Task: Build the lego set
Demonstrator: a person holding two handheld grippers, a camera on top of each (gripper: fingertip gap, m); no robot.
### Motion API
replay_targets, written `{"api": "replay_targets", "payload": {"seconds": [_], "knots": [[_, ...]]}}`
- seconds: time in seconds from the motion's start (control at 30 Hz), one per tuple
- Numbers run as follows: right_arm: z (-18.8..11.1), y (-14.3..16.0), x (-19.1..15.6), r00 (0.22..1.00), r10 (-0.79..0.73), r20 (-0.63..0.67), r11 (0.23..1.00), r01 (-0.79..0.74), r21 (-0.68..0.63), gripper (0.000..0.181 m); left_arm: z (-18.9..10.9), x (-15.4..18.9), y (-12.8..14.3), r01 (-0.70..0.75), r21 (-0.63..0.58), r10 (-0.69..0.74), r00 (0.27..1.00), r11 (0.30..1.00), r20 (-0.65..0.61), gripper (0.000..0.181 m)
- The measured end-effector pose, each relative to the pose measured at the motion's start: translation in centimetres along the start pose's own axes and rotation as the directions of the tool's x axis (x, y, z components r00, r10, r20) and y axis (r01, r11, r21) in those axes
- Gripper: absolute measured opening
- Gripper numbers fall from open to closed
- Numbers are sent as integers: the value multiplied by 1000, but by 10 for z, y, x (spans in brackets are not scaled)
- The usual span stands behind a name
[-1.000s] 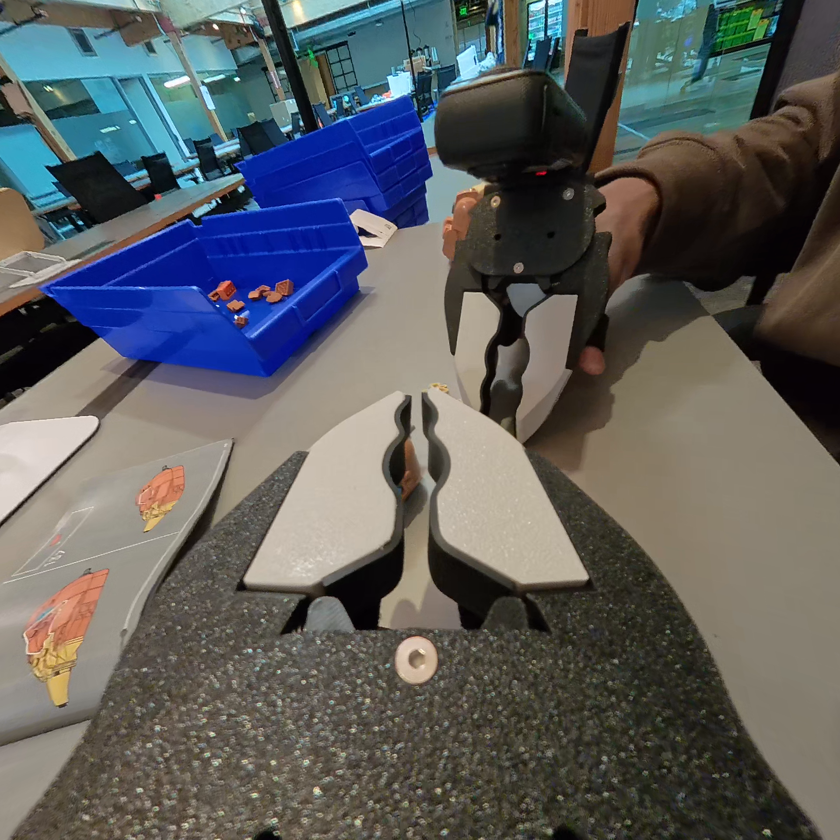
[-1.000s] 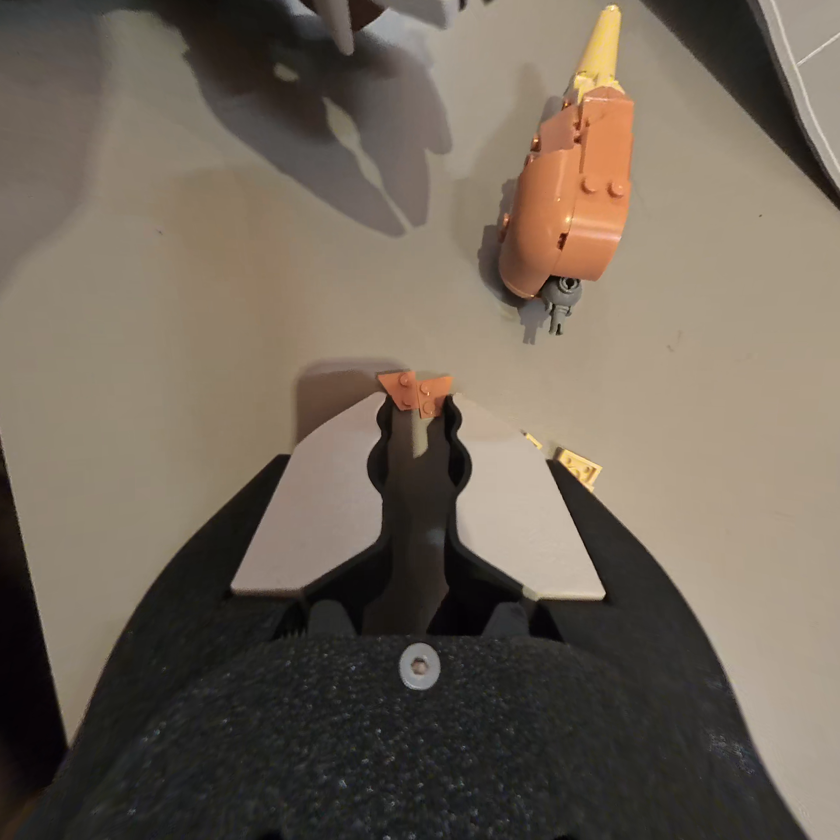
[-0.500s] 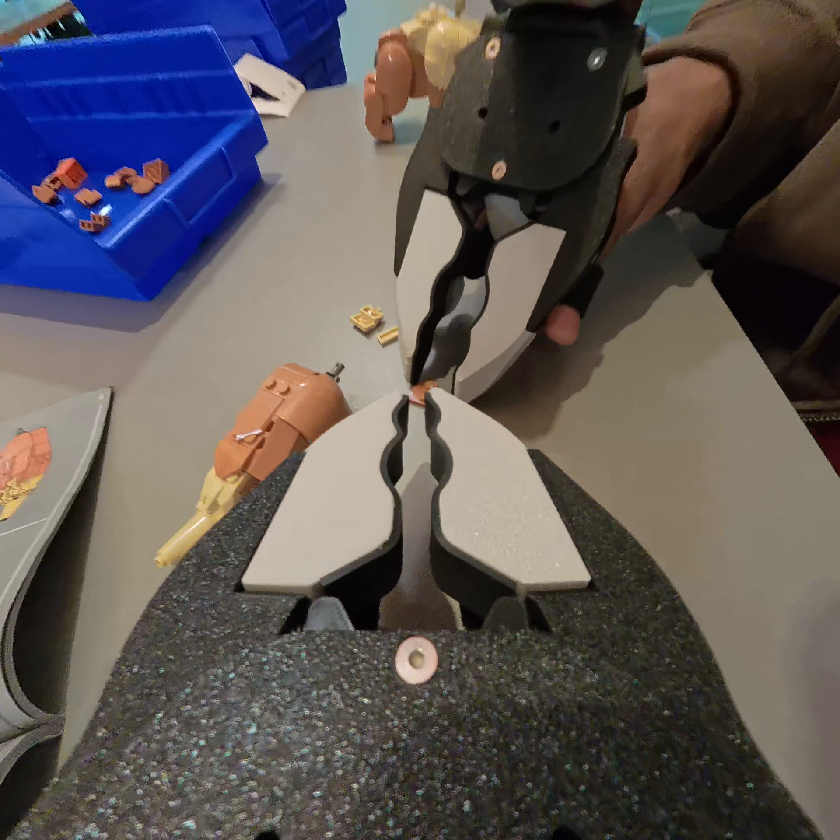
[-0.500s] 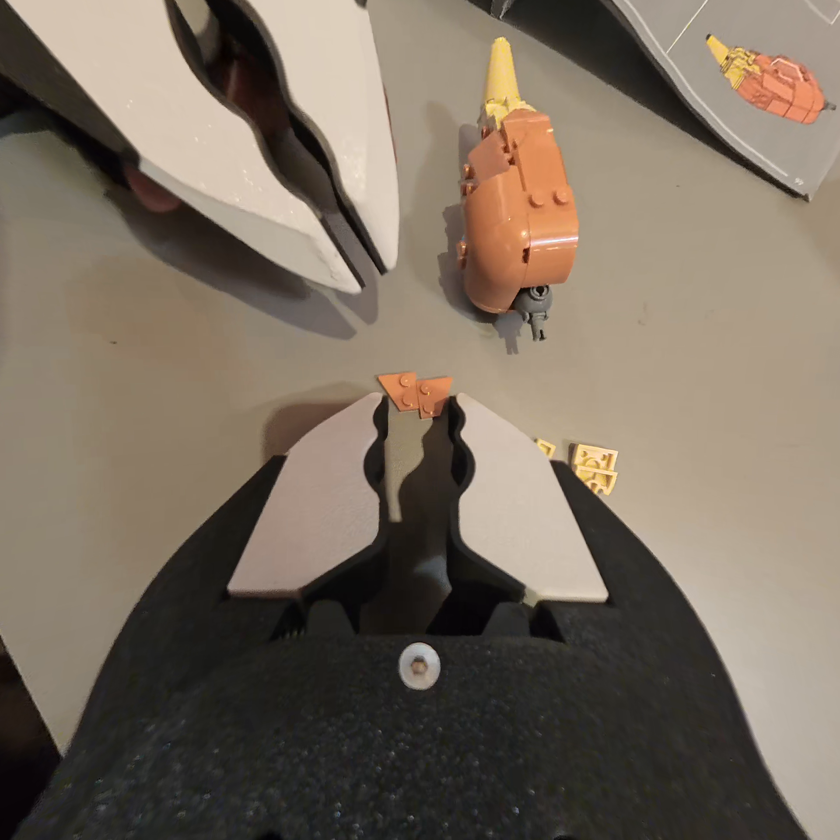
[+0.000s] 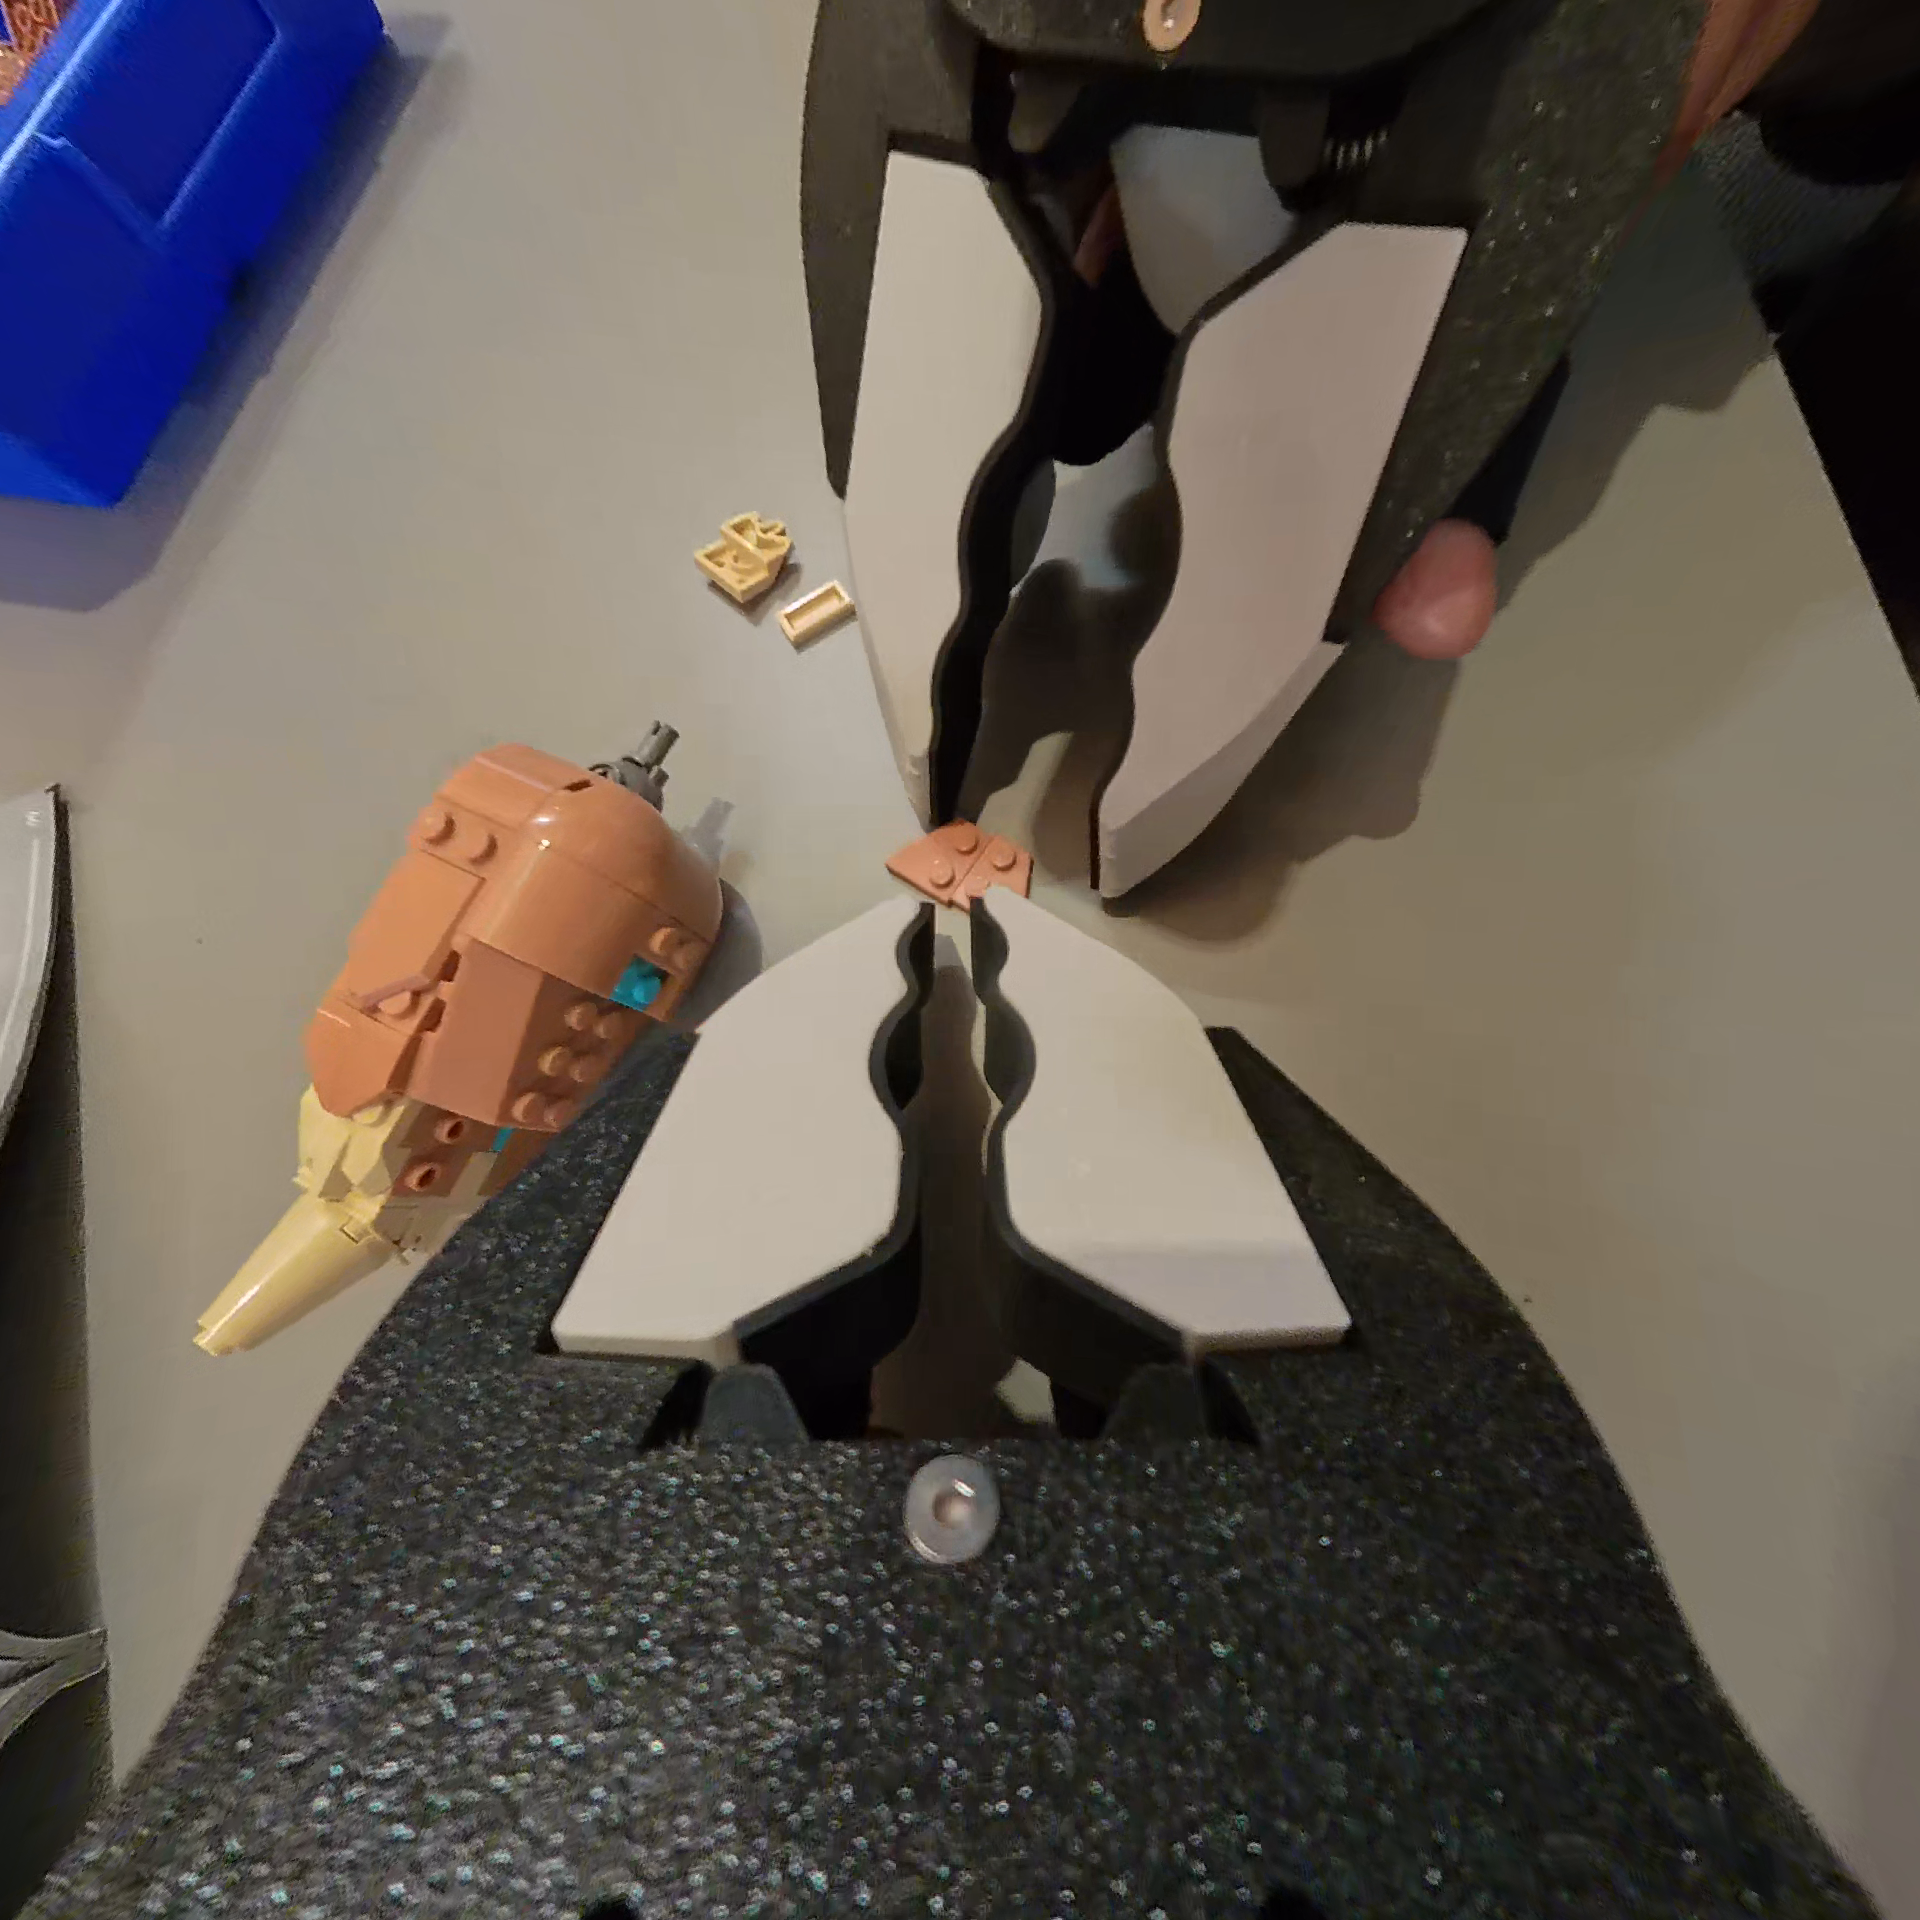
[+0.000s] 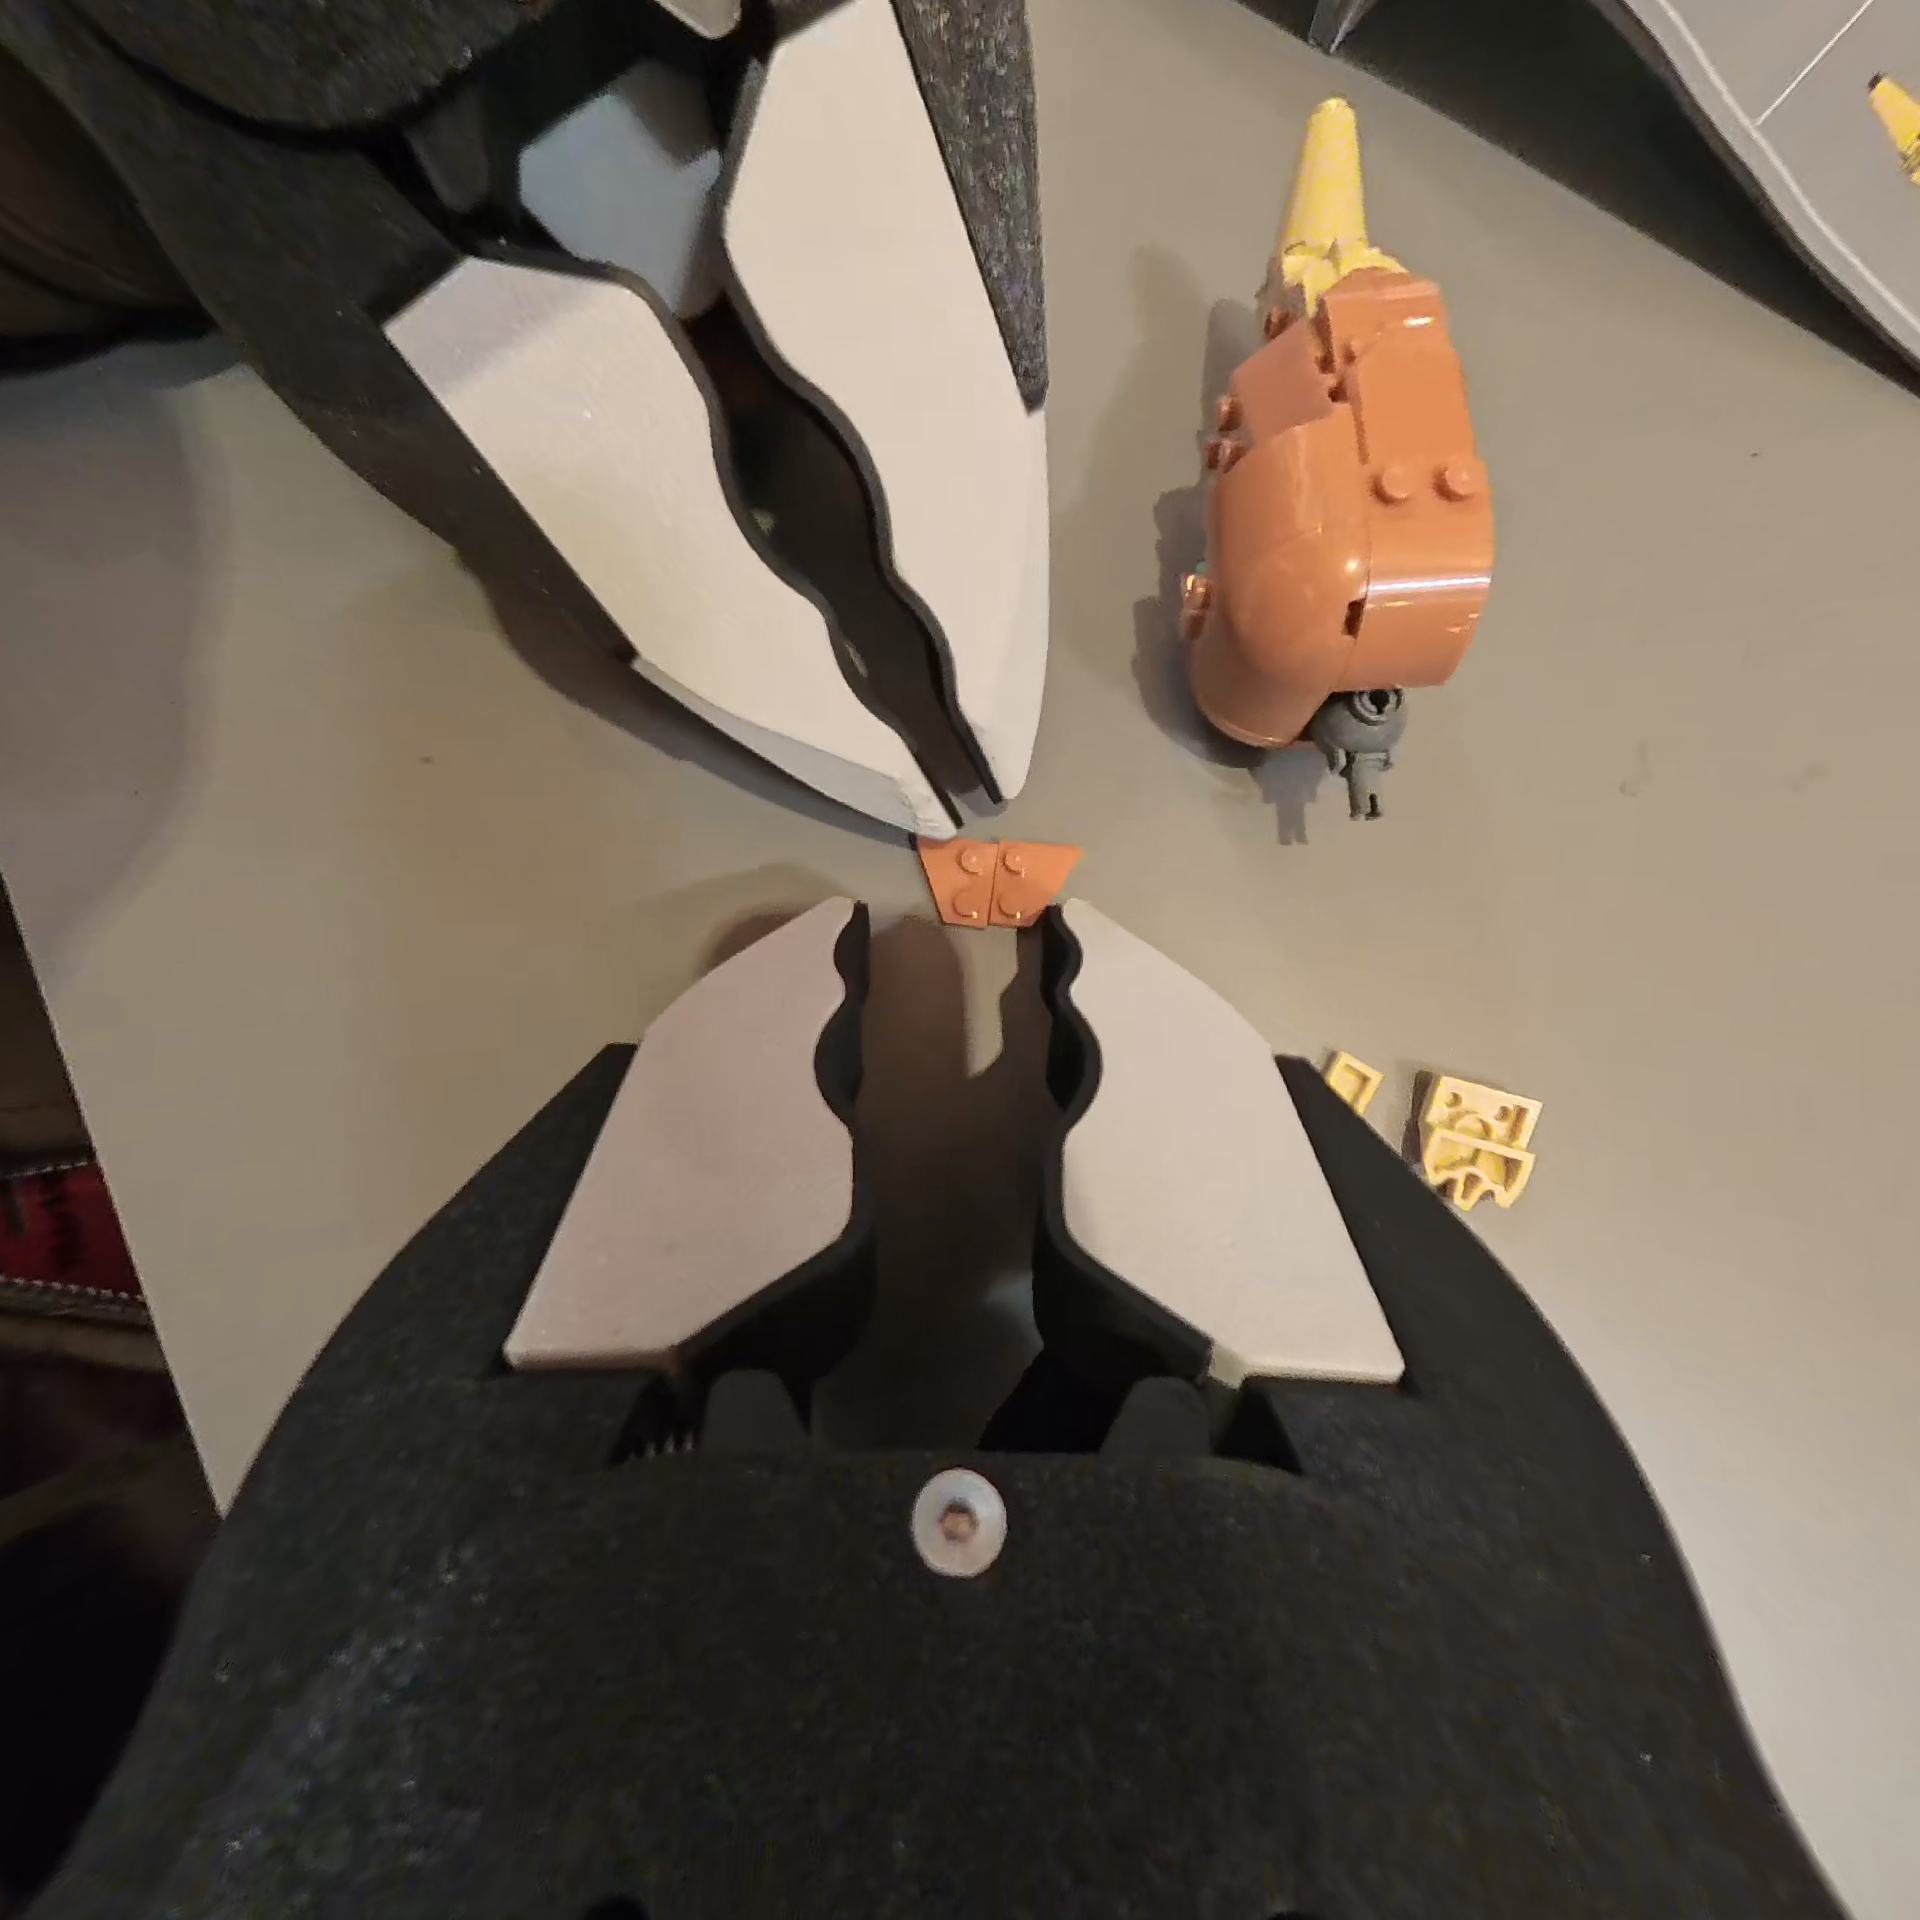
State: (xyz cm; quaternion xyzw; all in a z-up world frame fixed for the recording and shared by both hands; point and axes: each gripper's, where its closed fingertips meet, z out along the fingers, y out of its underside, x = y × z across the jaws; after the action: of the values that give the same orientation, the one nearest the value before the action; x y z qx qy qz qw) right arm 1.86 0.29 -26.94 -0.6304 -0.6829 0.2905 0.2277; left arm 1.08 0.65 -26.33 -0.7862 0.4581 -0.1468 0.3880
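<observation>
Two small orange wedge plates (image 5: 961,864), joined side by side with studs up, lie between the two grippers' tips; they also show in the right wrist view (image 6: 997,883). My left gripper (image 5: 948,914) is shut to a narrow slit, its tips right at the plates' wide edge. My right gripper (image 6: 956,906) faces it with jaws apart. One fingertip touches the plates and the other stands clear of them. I cannot tell whether the plates rest on the grey table. The half-built orange and tan model (image 5: 520,956) lies on its side beside them (image 6: 1351,520).
Small tan pieces (image 5: 743,556) lie near the right gripper, also in the right wrist view (image 6: 1475,1143). A blue bin (image 5: 125,260) stands at the far left. The instruction booklet (image 6: 1766,156) lies past the model. A person's fingertip (image 5: 1439,603) shows behind the right gripper. The table edge (image 6: 104,1039) runs close by. Less than 4 cm separates the two grippers' tips.
Both grippers moved down and together until their tips nearly meet over the table. The right jaws widened a little, and the orange plates shifted toward one finger.
</observation>
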Motion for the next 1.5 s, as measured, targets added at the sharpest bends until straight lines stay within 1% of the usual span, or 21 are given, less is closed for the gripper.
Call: {"api": "replay_targets", "payload": {"seconds": [0.03,0.1,0.17,0.2,0.27,0.37,0.6,0.77,0.9,0.97,1.03,1.13,1.2,1.27,1.37,1.43,1.5], "knots": [[-1,1,1,1000,-8,-3,1000,8,-2,33,0,0,0,-3,0,3,1000,1000,-1,7],[-6,2,6,999,-37,-18,999,37,1,34,-1,1,-1,-5,9,5,1000,1000,-1,7],[-16,6,22,997,-44,-66,999,45,2,34,-2,1,-1,-2,16,2,1000,1000,-1,7],[-22,8,32,995,-30,-90,1000,30,2,33,-2,1,-2,2,17,-2,1000,1000,-5,7],[-29,15,45,995,7,-99,1000,-7,-5,29,-1,3,-2,3,13,-2,1000,1000,-11,7],[-29,20,53,993,12,-117,1000,-16,-27,26,1,3,0,-5,0,5,1000,1000,-9,7],[-25,21,61,984,-3,-178,998,-8,-61,21,-4,0,-4,24,41,-24,1000,999,-5,7],[-24,23,61,985,19,-170,997,-31,-66,11,-5,-1,-5,29,53,-28,1000,998,-4,7],[-24,23,61,987,41,-158,997,-50,-53,9,-7,-2,-6,39,72,-38,999,997,-4,7],[-26,20,60,987,60,-147,998,-65,-24,9,-9,-4,-8,55,91,-55,998,994,-6,7],[-30,13,56,990,88,-114,996,-85,33,8,-12,-6,-10,77,115,-76,997,990,-11,7],[-40,-13,39,992,121,24,971,-123,205,9,-16,-9,-14,112,156,-109,994,981,-24,7],[-48,-32,26,984,130,124,931,-165,327,8,-20,-9,-19,142,199,-135,990,970,-48,7],[-57,-50,15,966,127,223,870,-217,442,8,-25,-9,-28,188,262,-170,981,946,-91,7],[-69,-69,-1,920,101,380,770,-314,556,8,-35,-9,-41,266,359,-218,961,894,-169,7],[-73,-77,-5,900,86,426,716,-353,602,8,-44,-9,-51,326,424,-244,940,845,-237,8],[-76,-82,-6,893,66,445,681,-366,635,8,-54,-8,-60,385,482,-255,914,787,-314,8]]}}
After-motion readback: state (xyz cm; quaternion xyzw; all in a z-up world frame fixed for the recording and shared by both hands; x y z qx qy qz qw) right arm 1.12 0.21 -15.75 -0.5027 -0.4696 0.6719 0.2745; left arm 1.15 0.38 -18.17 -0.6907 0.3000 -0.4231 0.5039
